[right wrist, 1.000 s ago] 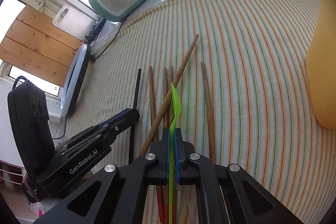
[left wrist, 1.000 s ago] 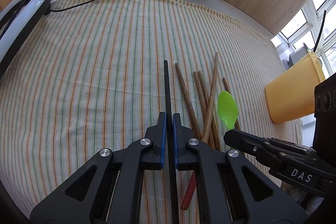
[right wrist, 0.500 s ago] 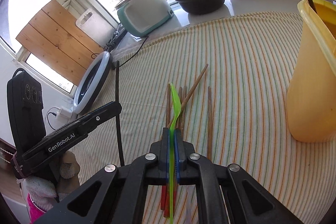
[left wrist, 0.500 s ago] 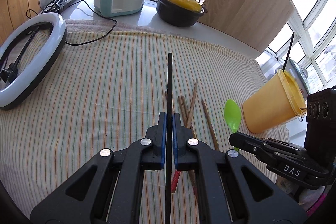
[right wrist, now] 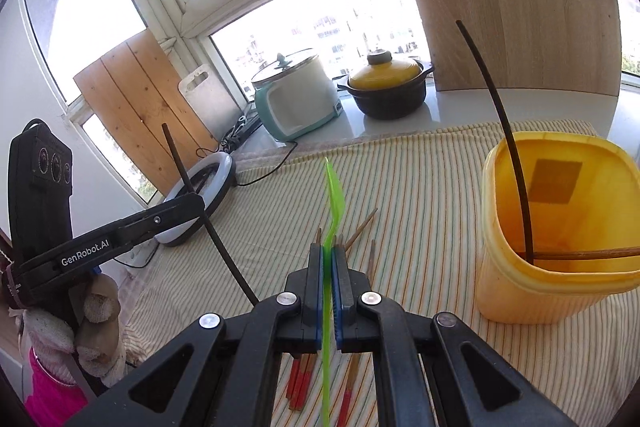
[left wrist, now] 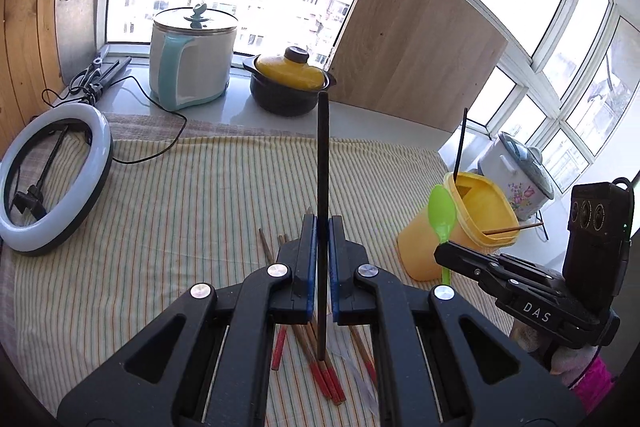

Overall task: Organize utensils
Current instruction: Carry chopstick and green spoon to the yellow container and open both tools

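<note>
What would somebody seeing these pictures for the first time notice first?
Probably the two held utensils: the left gripper is clamped on a black chopstick pointing up at centre, and the right gripper pinches a bright green spoon. Next comes the yellow container at the right, with one black and one wooden chopstick in it, then the wooden chopsticks lying on the striped cloth.

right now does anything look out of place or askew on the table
Mostly tidy. The brown chopsticks lie loose and crossed on the striped cloth, not lined up. In the yellow tub, one black chopstick stands upright while a brown one lies tipped across the rim.
</note>
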Demonstrator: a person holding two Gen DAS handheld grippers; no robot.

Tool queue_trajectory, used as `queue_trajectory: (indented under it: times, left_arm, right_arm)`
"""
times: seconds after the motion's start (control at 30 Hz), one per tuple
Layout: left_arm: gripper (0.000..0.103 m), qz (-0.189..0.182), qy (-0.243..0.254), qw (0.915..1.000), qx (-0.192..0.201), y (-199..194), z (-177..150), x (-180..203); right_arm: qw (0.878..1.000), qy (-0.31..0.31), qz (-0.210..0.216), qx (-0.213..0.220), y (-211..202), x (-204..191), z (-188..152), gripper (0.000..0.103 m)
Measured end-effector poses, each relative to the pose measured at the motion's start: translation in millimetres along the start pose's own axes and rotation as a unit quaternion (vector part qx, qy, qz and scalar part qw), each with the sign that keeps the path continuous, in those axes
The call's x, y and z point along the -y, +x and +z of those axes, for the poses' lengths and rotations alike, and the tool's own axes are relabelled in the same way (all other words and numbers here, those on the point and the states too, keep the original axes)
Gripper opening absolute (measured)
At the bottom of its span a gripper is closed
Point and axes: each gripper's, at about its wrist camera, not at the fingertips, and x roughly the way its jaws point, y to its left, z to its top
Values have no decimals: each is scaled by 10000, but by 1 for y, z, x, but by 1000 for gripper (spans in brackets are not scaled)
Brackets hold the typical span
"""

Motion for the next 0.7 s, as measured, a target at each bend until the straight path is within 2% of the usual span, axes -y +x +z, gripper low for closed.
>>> queue_trajectory:
  times: [0.37,0.7]
  left_arm:
    - [3,-463,316,9979,318,-19,18,50]
    - [3,-793,497,9941,556,-27,42,88]
  right_arm:
    - [9951,-153,-425,875,-59,24,21,1]
    - [9886,9,-803,1273,-90,60,39,1]
